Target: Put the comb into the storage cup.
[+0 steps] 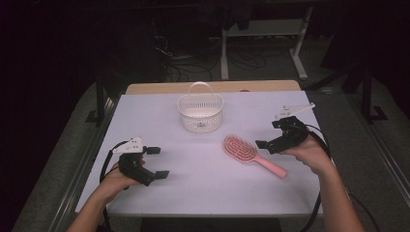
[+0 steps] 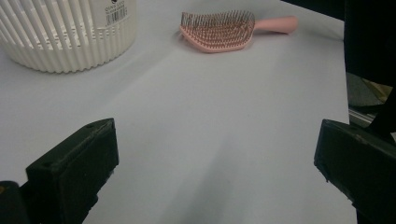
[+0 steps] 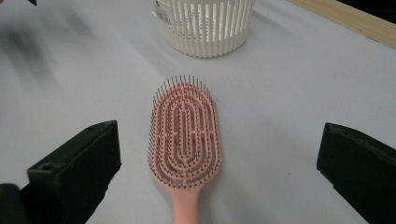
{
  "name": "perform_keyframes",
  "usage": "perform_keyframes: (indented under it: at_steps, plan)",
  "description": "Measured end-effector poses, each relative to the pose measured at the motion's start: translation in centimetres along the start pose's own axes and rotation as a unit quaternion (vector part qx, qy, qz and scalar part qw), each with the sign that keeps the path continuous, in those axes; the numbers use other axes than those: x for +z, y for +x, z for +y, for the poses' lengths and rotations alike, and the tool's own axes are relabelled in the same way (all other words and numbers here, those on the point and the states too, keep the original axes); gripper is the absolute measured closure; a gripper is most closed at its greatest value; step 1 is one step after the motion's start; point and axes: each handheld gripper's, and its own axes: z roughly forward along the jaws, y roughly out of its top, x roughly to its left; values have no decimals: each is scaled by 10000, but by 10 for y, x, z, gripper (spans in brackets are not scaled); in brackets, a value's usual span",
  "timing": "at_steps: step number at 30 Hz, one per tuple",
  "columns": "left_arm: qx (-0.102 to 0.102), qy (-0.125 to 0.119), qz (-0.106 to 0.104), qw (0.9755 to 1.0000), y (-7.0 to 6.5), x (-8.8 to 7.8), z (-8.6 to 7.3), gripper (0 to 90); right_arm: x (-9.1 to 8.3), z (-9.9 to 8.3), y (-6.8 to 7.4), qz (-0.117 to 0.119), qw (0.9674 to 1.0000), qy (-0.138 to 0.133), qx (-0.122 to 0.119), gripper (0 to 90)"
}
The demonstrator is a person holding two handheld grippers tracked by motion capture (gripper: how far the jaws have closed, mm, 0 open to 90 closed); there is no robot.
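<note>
From above, the white counter (image 1: 159, 116) stood in a dark room with cables on the floor behind. The pink hairbrush (image 1: 251, 155) lay bristles up, right of centre, near the white basket (image 1: 200, 113). The left tongs (image 1: 157, 162) hung wide open near the front left, holding nothing; the right tongs (image 1: 268, 135) hovered just beside the brush head. The left gripper view had its jaws spread over bare counter (brush (image 2: 219, 30) far off). In the right gripper view, the jaws gaped wide, empty, with the brush (image 3: 185, 135) lying between them.

We lose the pink hairbrush's (image 3: 186, 140) handle end at the right gripper view's bottom edge, the white basket (image 2: 60, 32) cut by the left gripper view's top and left edges, its label print too small to read
</note>
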Motion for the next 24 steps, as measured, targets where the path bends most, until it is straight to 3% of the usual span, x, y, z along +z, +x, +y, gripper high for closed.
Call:
perform_keyframes:
  at_steps: [24]
  plan:
    - [0, 7, 3, 10000, 0, 0, 0, 0, -1, 0, 3, -132, 9976, 670, -118, 0]
